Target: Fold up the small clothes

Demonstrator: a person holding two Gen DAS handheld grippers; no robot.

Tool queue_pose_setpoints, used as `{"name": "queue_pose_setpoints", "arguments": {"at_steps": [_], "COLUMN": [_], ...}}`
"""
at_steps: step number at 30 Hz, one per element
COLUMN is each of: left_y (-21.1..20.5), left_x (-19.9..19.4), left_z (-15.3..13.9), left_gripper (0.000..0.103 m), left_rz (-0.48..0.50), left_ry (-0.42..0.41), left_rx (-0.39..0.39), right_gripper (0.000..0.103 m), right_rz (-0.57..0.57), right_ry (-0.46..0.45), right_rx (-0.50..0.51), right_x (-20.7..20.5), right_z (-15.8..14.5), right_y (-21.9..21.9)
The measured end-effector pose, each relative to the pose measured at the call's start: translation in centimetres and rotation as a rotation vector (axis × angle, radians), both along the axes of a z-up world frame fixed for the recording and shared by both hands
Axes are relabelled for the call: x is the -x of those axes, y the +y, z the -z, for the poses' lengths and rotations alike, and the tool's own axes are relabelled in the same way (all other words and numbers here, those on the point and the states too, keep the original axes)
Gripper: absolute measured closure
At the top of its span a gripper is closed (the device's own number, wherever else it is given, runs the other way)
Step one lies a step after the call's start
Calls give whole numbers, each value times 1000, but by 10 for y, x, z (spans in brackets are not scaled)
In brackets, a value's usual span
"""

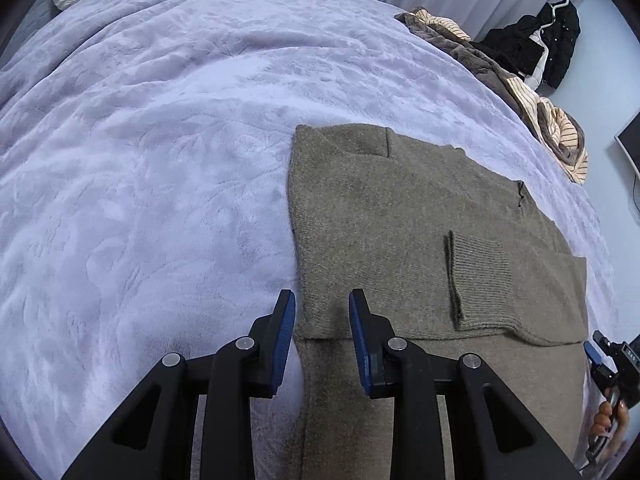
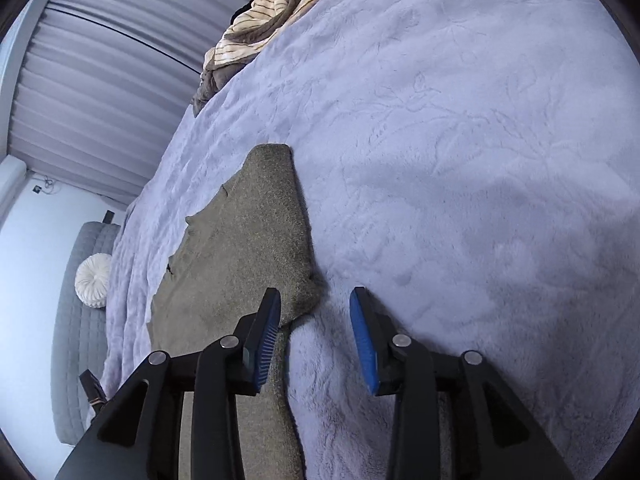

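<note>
Olive sweater [image 1: 400, 220] beneath left claw [image 1: 322, 304], jaws parted

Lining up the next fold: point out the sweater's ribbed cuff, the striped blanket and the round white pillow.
ribbed cuff [image 1: 476, 276], left wrist view, middle of ribbing.
striped blanket [image 2: 256, 28], right wrist view, cream striped fold.
round white pillow [image 2: 94, 279], right wrist view, its centre.

The sweater's [image 1: 400, 220] near end is hidden under both grippers' fingers [image 1: 286, 340] and cut off below.
</note>
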State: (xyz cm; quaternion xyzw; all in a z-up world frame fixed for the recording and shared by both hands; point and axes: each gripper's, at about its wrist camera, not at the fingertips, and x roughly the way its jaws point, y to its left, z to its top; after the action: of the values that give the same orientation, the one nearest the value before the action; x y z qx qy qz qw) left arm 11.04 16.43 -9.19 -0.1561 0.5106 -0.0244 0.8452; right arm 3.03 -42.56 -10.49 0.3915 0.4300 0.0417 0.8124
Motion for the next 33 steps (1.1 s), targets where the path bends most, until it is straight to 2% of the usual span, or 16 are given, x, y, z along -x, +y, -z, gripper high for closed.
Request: {"name": "queue_pose_setpoints", "arguments": {"at_steps": [1,2,3,5,7,12,13,14,16,17,18,21,25,28,32,33], "left_y": [-3,-7,-10,-22,-38,-91,-102,-108,-118,-118,-115,-98,-74,-69,-81,-80], "left_x": [1,2,5,9,3,-35,-44,-48,-54,-57,-60,-58,-58,-58,-55,-53], "left_z": [-4,-8,-14,-28,-35,-11,2,9,14,11,7,-14,-27,-15,2,4], "left_gripper": [54,19,12,12,12,12,23,44,63,89,89,89,89,89,89,89], "left_rz": [7,11,9,56,108,238,252,261,257,268,269,231,191,172,173,171], "left_ry": [-5,-18,-55,-133,-134,9,59,87,86,79,87,15,-16,21,51,54], "left_rx": [6,6,4,11,30,84,96,103,75,105,164,226,193,220,163,159], "right_gripper": [63,63,63,63,63,63,63,63,61,57,56,53,53,52,54,80], "right_rz": [1,0,-4,-15,-20,-9,-5,-1,6,13,22,34,19,2,-27,-32], "right_ry": [-2,-2,-3,-4,-6,-10,-12,-14,-21,-29,-34,-41,-39,-37,-17,-1], "right_rx": [-14,-22,-30,-32,-35,-69,-81,-95,-131,-162,-186,-237,-250,-247,-203,-170], "right_x": [0,0,0,-1,1,2,2,3,5,6,7,4,-6,-15,-32,-36], "right_z": [1,2,3,4,4,7,7,8,10,12,13,17,19,20,20,19], "right_y": [1,2,4,8,11,9,7,5,2,-1,-3,-6,-1,6,20,23]}}
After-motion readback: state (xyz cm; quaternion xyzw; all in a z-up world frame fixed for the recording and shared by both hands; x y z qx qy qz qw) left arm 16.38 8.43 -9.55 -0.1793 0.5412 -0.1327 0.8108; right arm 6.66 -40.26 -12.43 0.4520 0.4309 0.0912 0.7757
